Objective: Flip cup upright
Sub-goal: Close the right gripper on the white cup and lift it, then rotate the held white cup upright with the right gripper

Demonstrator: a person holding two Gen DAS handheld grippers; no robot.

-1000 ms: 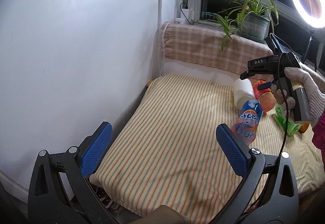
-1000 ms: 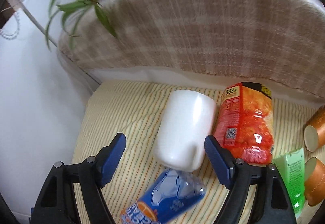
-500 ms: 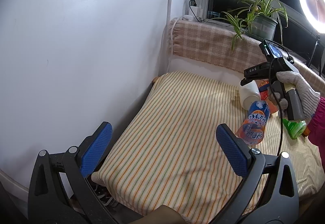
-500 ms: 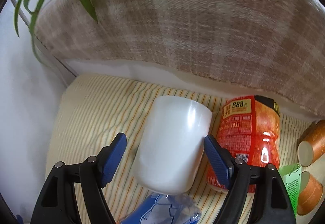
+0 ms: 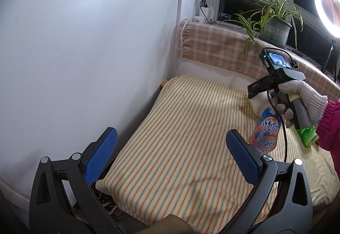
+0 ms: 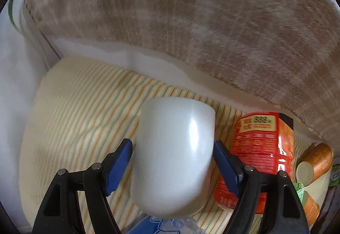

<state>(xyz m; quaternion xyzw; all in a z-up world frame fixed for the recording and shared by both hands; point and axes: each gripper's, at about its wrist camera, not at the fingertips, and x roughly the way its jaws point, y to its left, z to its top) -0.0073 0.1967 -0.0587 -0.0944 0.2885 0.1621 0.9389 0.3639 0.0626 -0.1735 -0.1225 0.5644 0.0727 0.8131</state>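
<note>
The white cup [image 6: 173,155] lies on its side on the striped cloth [image 5: 180,138] that covers the table, its closed base turned toward the back and its rim end toward the right wrist camera. The right gripper [image 6: 173,159] straddles it: the blue pads [image 6: 118,162] sit at either flank of the cup, the left one at or nearly at the wall and the right one just beside it, though the blur makes it hard to say whether either pad truly presses on the cup, so I cannot tell if the grip has closed. Just to the cup's right lies a red-labelled bottle [image 6: 261,153], close to or touching it, and beyond that two brown paper cups [image 6: 314,161] rest on their sides. A blue-and-orange bottle [image 5: 266,133] lies just in front of the cup, its clear end peeking in below the cup in the right wrist view. From the left wrist camera, the gloved right hand [image 5: 301,96] grips the tool's handle over the cup [image 5: 260,102], with a green bottle [image 5: 307,135] showing beneath it. The left gripper [image 5: 170,153] hangs over the near part of the cloth, well apart from the cup, its fingers spread wide with nothing between them. A checked blanket [image 6: 191,21] rises behind the table, with a potted plant [image 5: 274,19] on the sill and a ring light [image 5: 328,9] at the far right.
</note>
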